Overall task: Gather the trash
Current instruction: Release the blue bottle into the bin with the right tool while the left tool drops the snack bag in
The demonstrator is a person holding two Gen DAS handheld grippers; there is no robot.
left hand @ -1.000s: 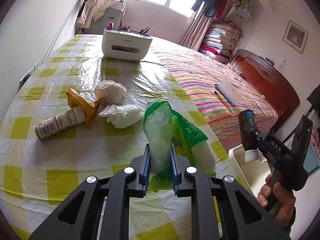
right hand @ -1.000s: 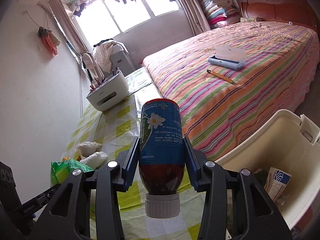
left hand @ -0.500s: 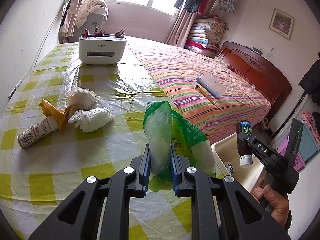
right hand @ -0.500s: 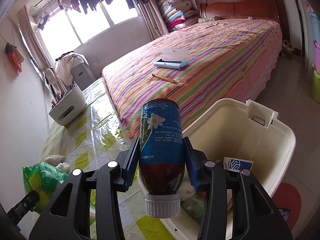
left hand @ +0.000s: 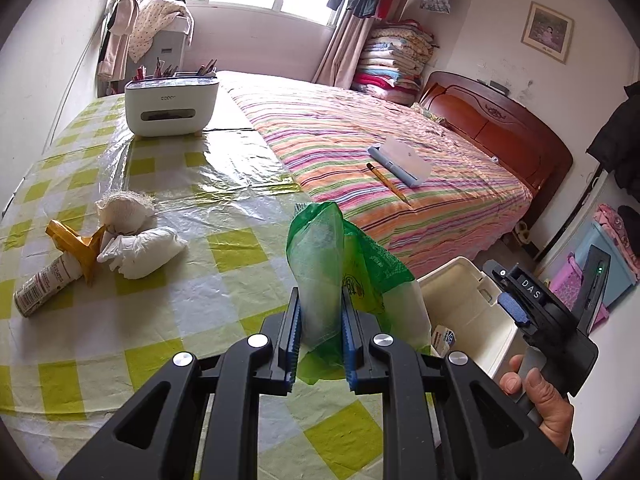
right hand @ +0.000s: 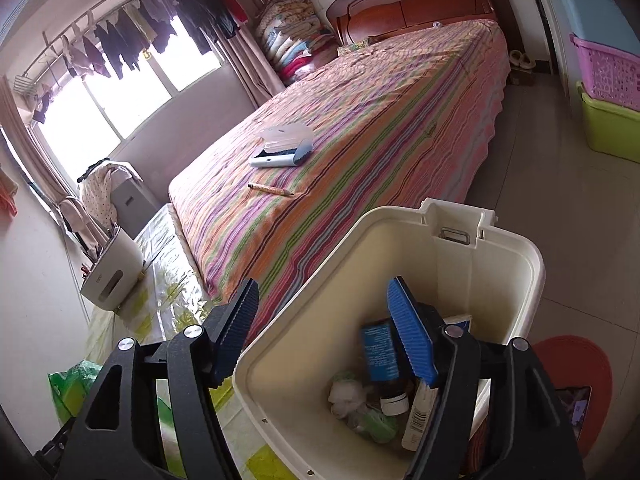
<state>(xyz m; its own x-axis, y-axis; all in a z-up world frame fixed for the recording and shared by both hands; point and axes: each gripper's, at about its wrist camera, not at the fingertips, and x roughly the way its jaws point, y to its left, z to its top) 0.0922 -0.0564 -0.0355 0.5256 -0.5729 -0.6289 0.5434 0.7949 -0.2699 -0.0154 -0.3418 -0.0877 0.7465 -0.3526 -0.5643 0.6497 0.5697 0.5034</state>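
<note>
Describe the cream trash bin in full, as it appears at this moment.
The cream trash bin is smooth plastic, rectangular with rounded corners, open-topped, with a metal latch loop at its far rim. It stands upright on the floor beside the table. Inside lie a blue-labelled brown bottle, crumpled wrappers and a tube. The right hand-held gripper hangs above, jaws opening, empty.

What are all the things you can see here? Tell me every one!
bag: one, green, clamped in left gripper
bin: one, cream, on floor beside table
bottle: one, brown with blue label, inside bin
tube: one, white, lying on table
yellow paper: one, folded, beside tube
wads: two, white, on table
organizer: one, white, far end of table
table: one, yellow-checked cloth
bed: one, striped cover
pencil: one, yellow, on bed
case: one, blue, open, on bed
left gripper: shut on bag
right gripper: jaws opening, nothing between them, over bin
hand: one, holding right gripper
</note>
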